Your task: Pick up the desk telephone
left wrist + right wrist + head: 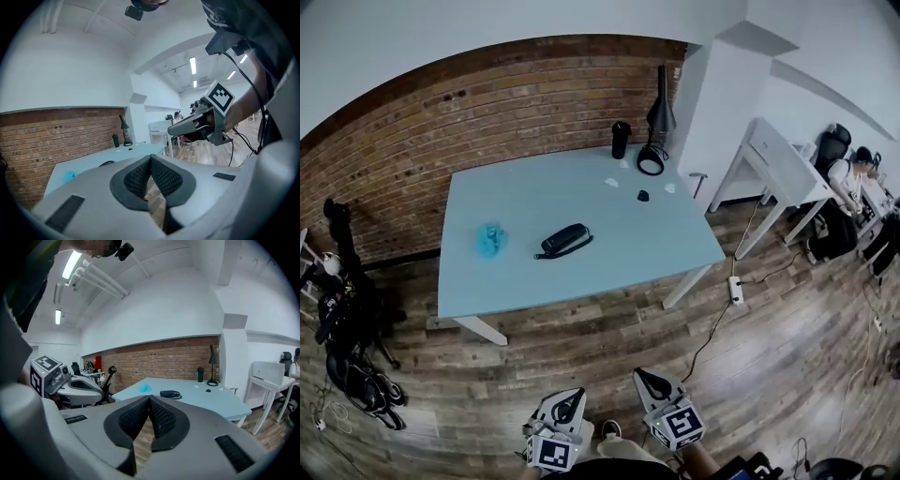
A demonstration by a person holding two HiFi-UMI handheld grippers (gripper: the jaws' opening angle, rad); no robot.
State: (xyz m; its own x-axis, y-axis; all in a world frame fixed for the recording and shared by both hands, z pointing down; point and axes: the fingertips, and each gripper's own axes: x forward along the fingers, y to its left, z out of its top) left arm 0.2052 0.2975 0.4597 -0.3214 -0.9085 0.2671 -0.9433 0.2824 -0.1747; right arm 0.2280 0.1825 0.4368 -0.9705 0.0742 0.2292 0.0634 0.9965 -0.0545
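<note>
Desk telephone (564,240) lies flat near the middle of the light-blue surface (675,253). Its long axis runs diagonally, low-left to up-right in the head view. Blue crumpled item (491,240) sits just left of the telephone. Small black object (643,196), black bottle (621,140) and desk lamp (657,122) are beyond the telephone to the right, well apart. Bare surface runs from the telephone to the near edge. Left gripper (569,406) and right gripper (651,382) are over the wood floor (609,347), well short of the telephone, both pressed together and empty.

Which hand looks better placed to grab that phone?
Left, narrowly: the left tool lines up with the telephone; the right tool sits off to the side. Both are shut, empty, far from the table.
</note>
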